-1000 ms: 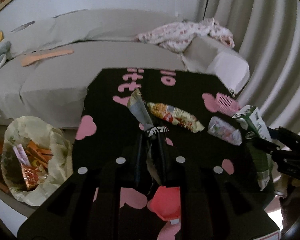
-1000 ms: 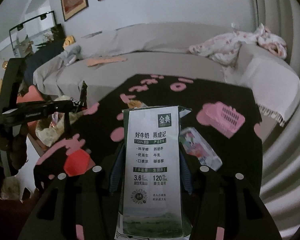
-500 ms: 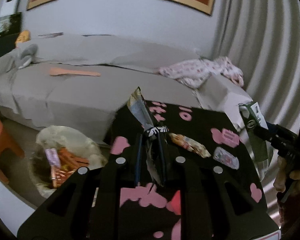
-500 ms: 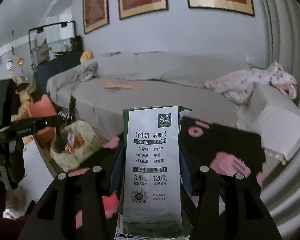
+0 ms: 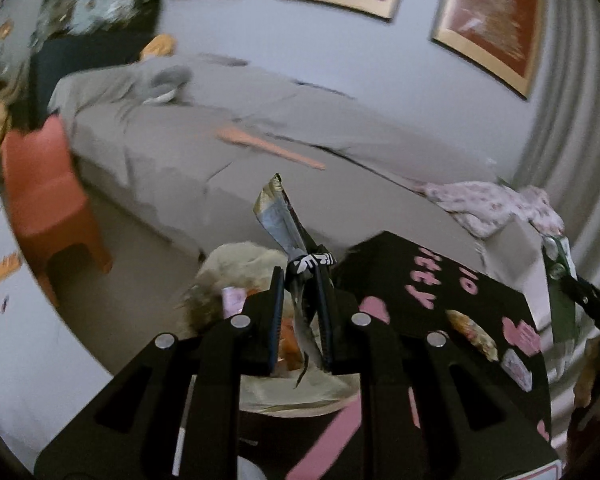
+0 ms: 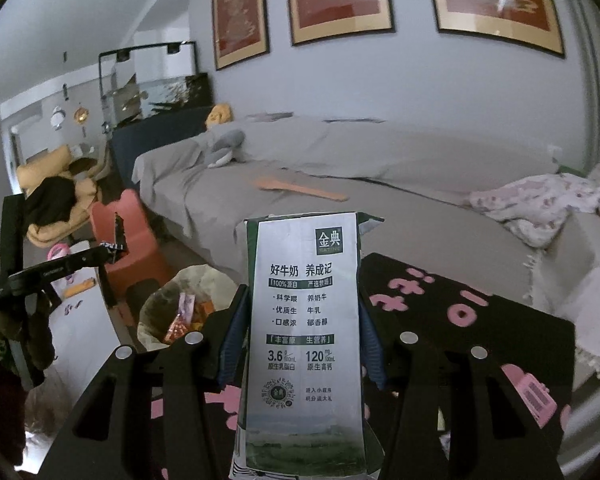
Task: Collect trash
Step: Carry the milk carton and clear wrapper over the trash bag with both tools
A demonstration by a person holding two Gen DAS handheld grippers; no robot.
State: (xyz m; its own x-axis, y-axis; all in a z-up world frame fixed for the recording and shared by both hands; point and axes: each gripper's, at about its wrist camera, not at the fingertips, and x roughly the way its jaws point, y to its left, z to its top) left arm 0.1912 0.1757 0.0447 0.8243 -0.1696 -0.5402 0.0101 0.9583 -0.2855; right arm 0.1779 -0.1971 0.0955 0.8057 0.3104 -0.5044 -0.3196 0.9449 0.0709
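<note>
1. Left gripper (image 5: 300, 276) is clamping a crumpled silvery wrapper (image 5: 280, 216); the jaws are nearly together on it, and the wrapper's twisted end is sticking up past the fingertips.
2. Landmark for all places: the trash bin (image 5: 236, 264), lined with a pale bag, standing on the floor.
3. Wrapper is hanging directly above the bin in the left wrist view; whether it is touching the liner cannot be told, since the gripper body is covering the bin's near side.
4. Orange and pink packets (image 6: 184, 316) are lying inside the bin already.
5. Right gripper (image 6: 302, 320) is gripping a milk carton (image 6: 304, 320) by its two narrow sides, the blue pads pressing on it, the carton standing upright with its printed face toward the camera.
6. Carton is sitting just right of the bin in the right wrist view, over the near edge of the black table (image 6: 480, 340) with pink shapes.
7. Table is standing right beside the bin, on its right.
8. Two wrappers are lying on the table well right of the bin: a yellowish snack packet (image 5: 474, 334) and a small pale packet (image 5: 516, 368).
9. Grey sofa (image 6: 340, 184) is running behind the bin; an orange chair (image 6: 128, 236) is standing to the bin's left.
</note>
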